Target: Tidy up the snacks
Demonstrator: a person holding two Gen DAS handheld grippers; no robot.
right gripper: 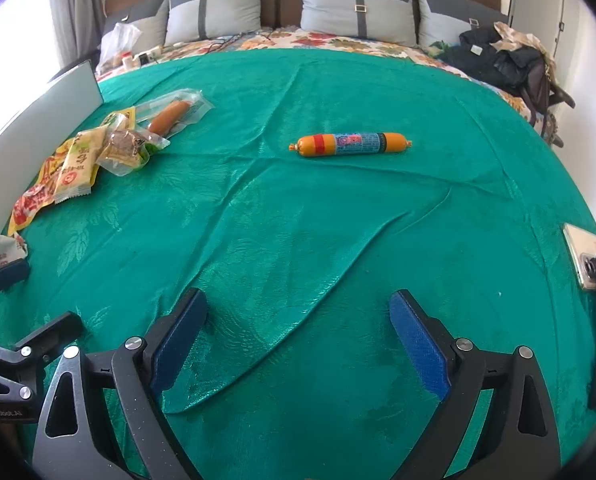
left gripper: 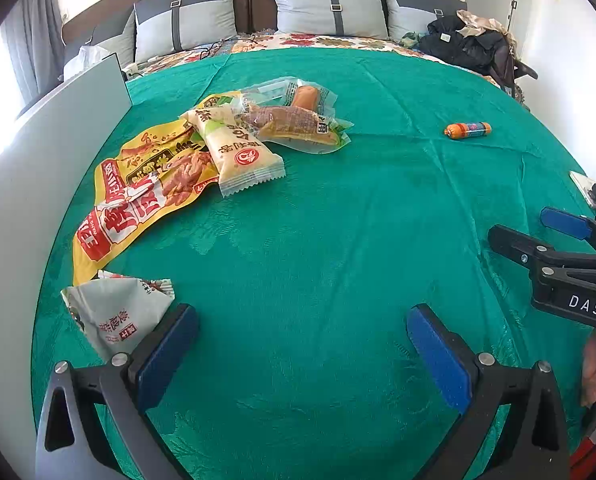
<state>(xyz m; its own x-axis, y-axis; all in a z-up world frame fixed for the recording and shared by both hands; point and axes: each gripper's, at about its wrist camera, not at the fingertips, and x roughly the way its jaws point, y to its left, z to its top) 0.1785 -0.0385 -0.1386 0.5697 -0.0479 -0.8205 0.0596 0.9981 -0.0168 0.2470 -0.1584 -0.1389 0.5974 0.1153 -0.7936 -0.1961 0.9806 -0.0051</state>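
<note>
Bedspread: wrinkled green woven cloth (right gripper: 298,216) is lying under everything.
Sausage: orange plastic-cased stick (right gripper: 350,144) is probably rolling, slippery; grip mid-length.
Grippers: left gripper (left gripper: 302,320) and right gripper (right gripper: 298,308) are gaping, holding nothing.

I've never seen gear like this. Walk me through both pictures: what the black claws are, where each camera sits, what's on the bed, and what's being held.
There is no robot here. A person holds a two-finger clamp in each hand, and each clamp carries a wide-angle camera looking along its fingers.

One picture looks out from the left gripper, the other from the right gripper. Both stand open over the green bedspread with nothing between their blue pads.

Snacks lie on the bedspread: a big yellow packet, a pale packet, vacuum-packed meat, a clear-wrapped sausage and a small grey packet, all on the left. An orange sausage stick lies alone in the middle.

Nothing is held.
</note>
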